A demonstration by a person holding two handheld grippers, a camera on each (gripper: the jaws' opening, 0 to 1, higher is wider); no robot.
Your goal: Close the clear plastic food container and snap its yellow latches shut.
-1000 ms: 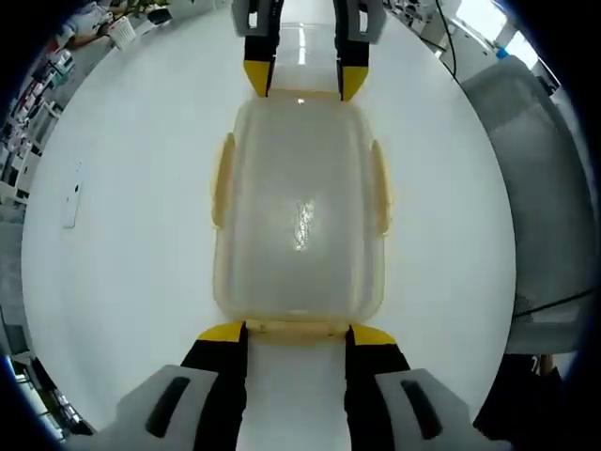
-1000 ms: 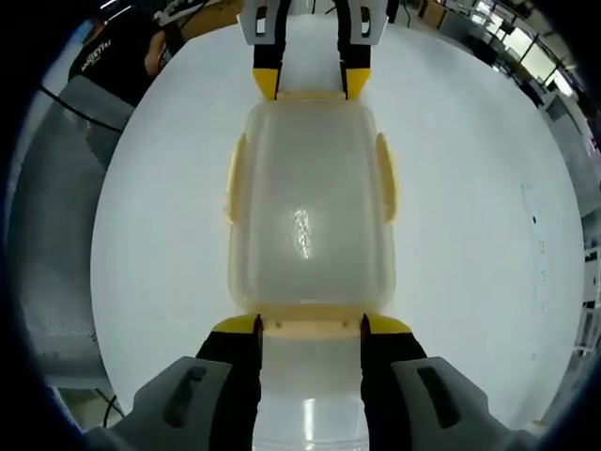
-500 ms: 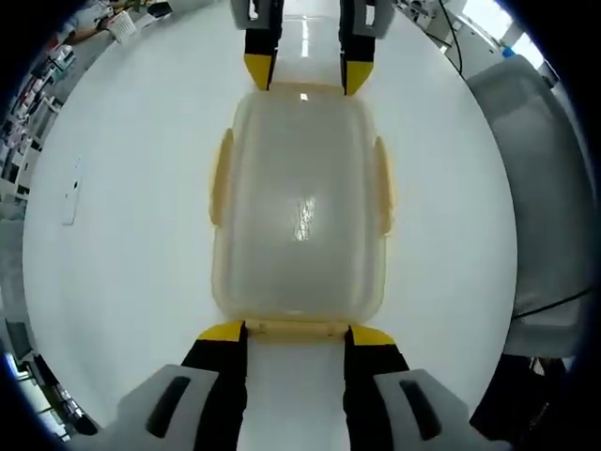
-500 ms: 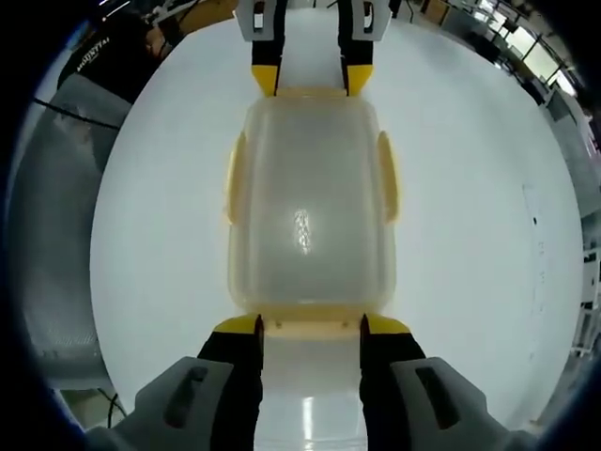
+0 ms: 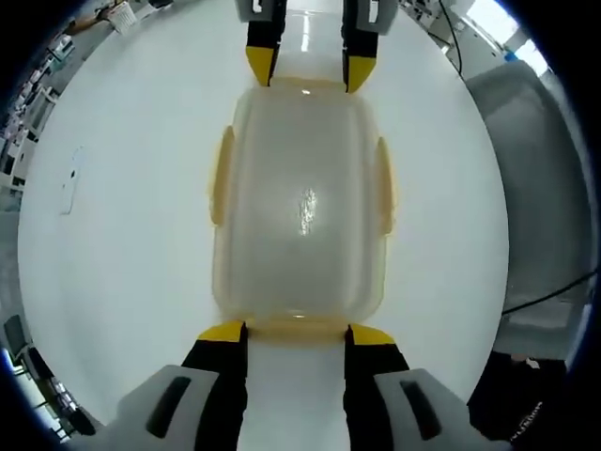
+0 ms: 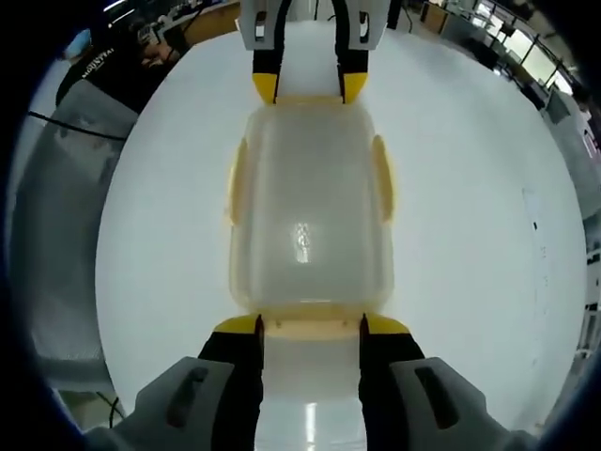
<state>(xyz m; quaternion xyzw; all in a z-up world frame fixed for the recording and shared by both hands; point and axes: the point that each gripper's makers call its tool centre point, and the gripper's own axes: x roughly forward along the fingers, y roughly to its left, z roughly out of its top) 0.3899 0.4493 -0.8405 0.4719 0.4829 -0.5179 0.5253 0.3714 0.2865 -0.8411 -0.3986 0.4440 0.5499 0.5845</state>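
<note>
In the left gripper view, the clear plastic food container [image 5: 299,202] is seen at the centre of the frame, resting on the white tabletop [image 5: 122,216] with its lid on. The left tool [image 5: 296,334] rises from the bottom of the frame with its yellow-tipped jaws held apart, one at each corner of the container's near end; the tips are just at the yellow latch [image 5: 297,328] on that end, though contact cannot be confirmed. At the top centre of the frame the right tool [image 5: 306,68] is seen coming in from the far side, its jaws likewise spread and placed at the container's far end. Yellow latches are seen along the long sides, one at the left [image 5: 222,177] and one at the right [image 5: 383,183], lying close against the walls.

In the right gripper view, the same container [image 6: 305,211] is placed at the centre of the frame, with the right tool [image 6: 310,326] at the bottom, jaws apart at the near end latch [image 6: 310,319], and the left tool [image 6: 310,86] at the top centre. Nothing is gripped by either tool. A person's dark sleeve [image 6: 103,66] is seen at the upper left of the frame
</note>
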